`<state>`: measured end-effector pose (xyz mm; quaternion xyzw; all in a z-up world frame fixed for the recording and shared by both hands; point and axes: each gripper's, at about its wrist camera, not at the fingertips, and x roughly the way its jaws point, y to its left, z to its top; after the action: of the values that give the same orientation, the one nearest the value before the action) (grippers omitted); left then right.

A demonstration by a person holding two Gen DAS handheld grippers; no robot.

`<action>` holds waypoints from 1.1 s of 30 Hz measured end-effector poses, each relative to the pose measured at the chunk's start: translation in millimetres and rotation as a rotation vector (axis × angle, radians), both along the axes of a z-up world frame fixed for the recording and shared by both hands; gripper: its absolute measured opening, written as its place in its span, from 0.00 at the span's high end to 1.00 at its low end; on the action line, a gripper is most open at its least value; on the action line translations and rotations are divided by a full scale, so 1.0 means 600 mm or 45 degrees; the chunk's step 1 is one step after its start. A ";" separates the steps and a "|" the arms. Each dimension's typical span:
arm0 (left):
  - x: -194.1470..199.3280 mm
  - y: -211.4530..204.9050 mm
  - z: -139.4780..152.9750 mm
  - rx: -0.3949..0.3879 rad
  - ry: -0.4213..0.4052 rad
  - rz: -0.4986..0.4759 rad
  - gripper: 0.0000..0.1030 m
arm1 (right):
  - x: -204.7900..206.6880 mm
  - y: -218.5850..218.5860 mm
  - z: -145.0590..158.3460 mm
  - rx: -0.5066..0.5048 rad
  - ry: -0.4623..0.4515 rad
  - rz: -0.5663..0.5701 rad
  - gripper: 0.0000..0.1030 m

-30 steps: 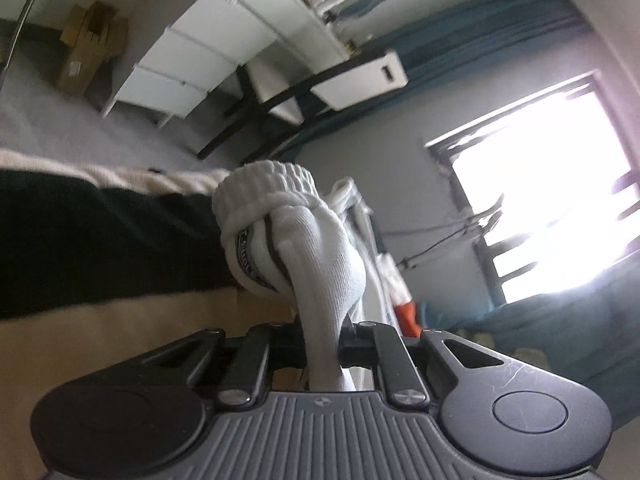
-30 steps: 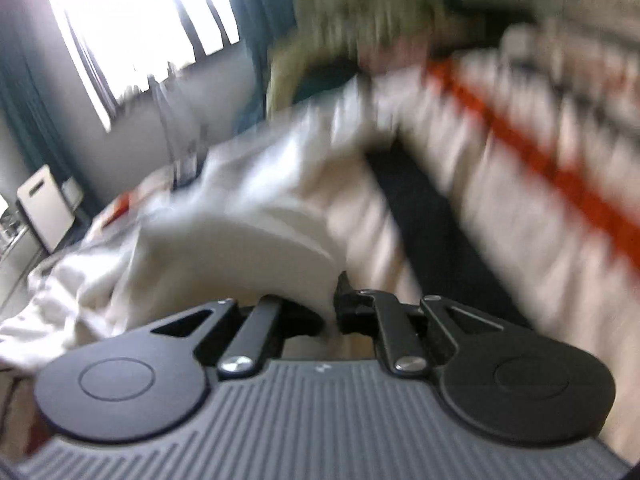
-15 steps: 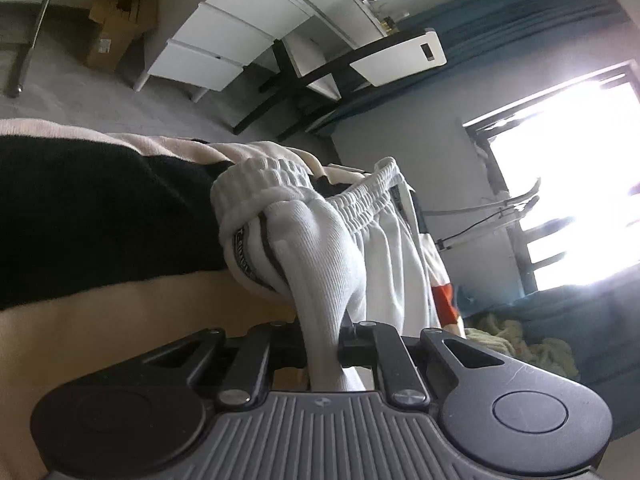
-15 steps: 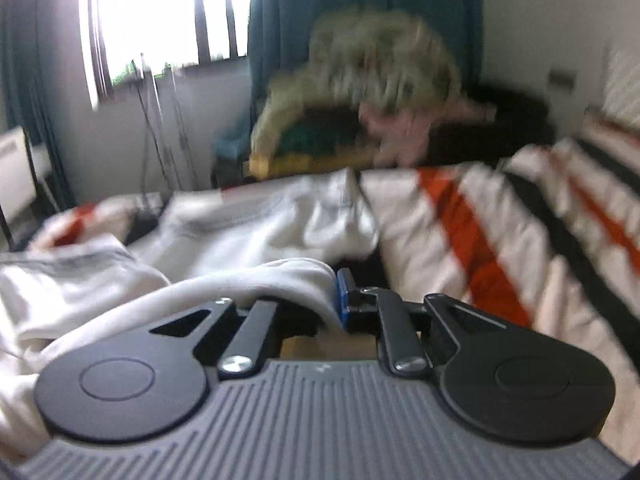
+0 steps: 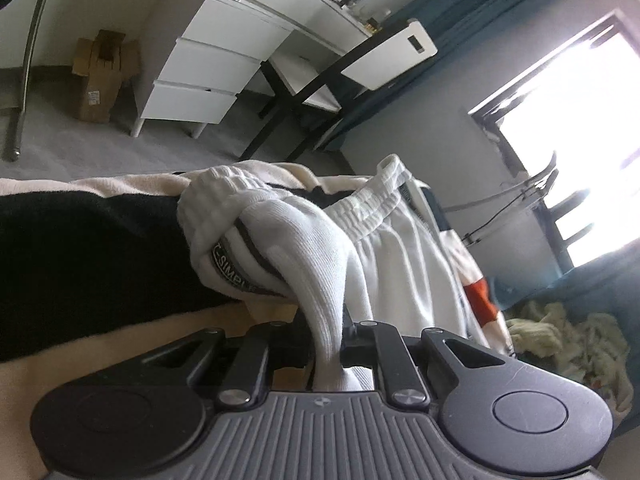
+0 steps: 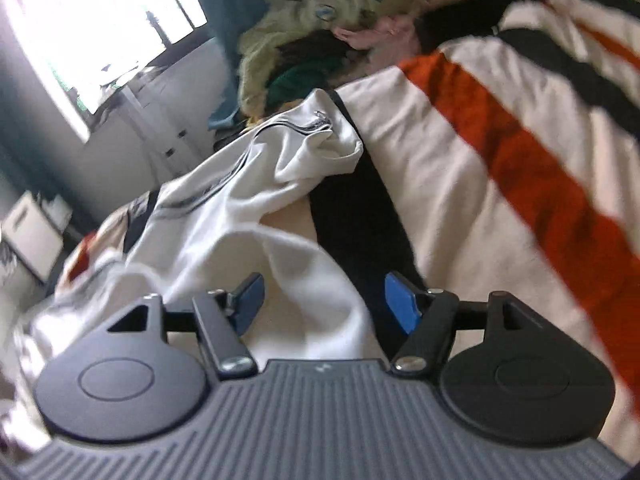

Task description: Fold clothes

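A white garment with a ribbed elastic waistband lies on the striped bedspread. My left gripper is shut on a bunched part of the waistband, which rises between the fingers. In the right wrist view the same white garment spreads over the bedspread. My right gripper is open, its blue pads apart, with white cloth lying loose between and below them.
A white drawer desk, a chair and a cardboard box stand on the grey floor beyond the bed. A bright window is at right. A heap of other clothes lies at the bed's far end.
My right gripper has opened and let go of the white cloth. My left gripper keeps its hold and has swung, so that more of the room and the waistband shows.
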<state>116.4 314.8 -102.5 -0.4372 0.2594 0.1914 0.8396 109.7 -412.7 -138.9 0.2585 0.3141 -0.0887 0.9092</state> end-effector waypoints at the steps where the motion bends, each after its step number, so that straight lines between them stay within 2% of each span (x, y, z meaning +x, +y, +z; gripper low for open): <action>1: 0.000 0.001 -0.002 -0.003 0.004 -0.002 0.87 | -0.025 0.003 -0.002 0.028 0.024 -0.020 0.33; 5: -0.010 0.011 -0.006 -0.048 0.010 -0.002 0.87 | -0.104 0.011 -0.036 0.355 0.085 -0.085 0.31; 11: -0.029 0.020 -0.014 -0.078 0.044 0.004 0.87 | -0.108 0.056 -0.044 0.378 0.136 0.009 0.31; 13: -0.031 0.019 -0.017 -0.065 0.062 0.004 0.87 | -0.097 0.059 -0.061 0.411 0.190 -0.017 0.32; 14: -0.031 0.018 -0.018 -0.065 0.065 0.005 0.87 | -0.095 0.056 -0.068 0.433 0.199 -0.041 0.41; 15: -0.031 0.018 -0.018 -0.065 0.068 0.006 0.87 | -0.094 0.051 -0.074 0.457 0.202 -0.069 0.62; 16: -0.032 0.017 -0.018 -0.061 0.070 0.005 0.87 | -0.093 0.046 -0.080 0.480 0.204 -0.097 0.73; 18: -0.033 0.015 -0.017 -0.044 0.075 -0.003 0.87 | -0.100 0.040 -0.064 0.451 0.155 -0.141 0.86; 20: -0.033 0.013 -0.016 -0.034 0.079 -0.010 0.87 | -0.106 0.029 -0.026 0.362 0.042 -0.190 0.87; 23: -0.034 0.011 -0.017 -0.038 0.079 -0.018 0.87 | -0.099 0.003 0.037 0.147 -0.100 -0.270 0.87; 25: -0.033 0.011 -0.019 -0.061 0.077 -0.022 0.87 | -0.074 -0.017 0.060 0.029 -0.139 -0.304 0.86; 28: -0.034 0.010 -0.019 -0.062 0.077 -0.020 0.87 | -0.009 -0.052 0.043 0.019 -0.087 -0.277 0.83; 31: -0.035 0.010 -0.020 -0.068 0.082 -0.017 0.87 | 0.036 -0.086 -0.017 0.014 0.004 -0.312 0.74; 32: -0.036 0.012 -0.021 -0.080 0.081 -0.013 0.87 | 0.032 -0.102 -0.032 0.052 0.015 -0.351 0.59; 33: -0.036 0.013 -0.023 -0.093 0.079 -0.008 0.87 | 0.020 -0.119 -0.044 0.105 0.018 -0.400 0.39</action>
<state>94.8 322.8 -116.1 -0.4606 0.2936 0.1926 0.8152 122.0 -484.1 -165.5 0.3409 0.2795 -0.2186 0.8705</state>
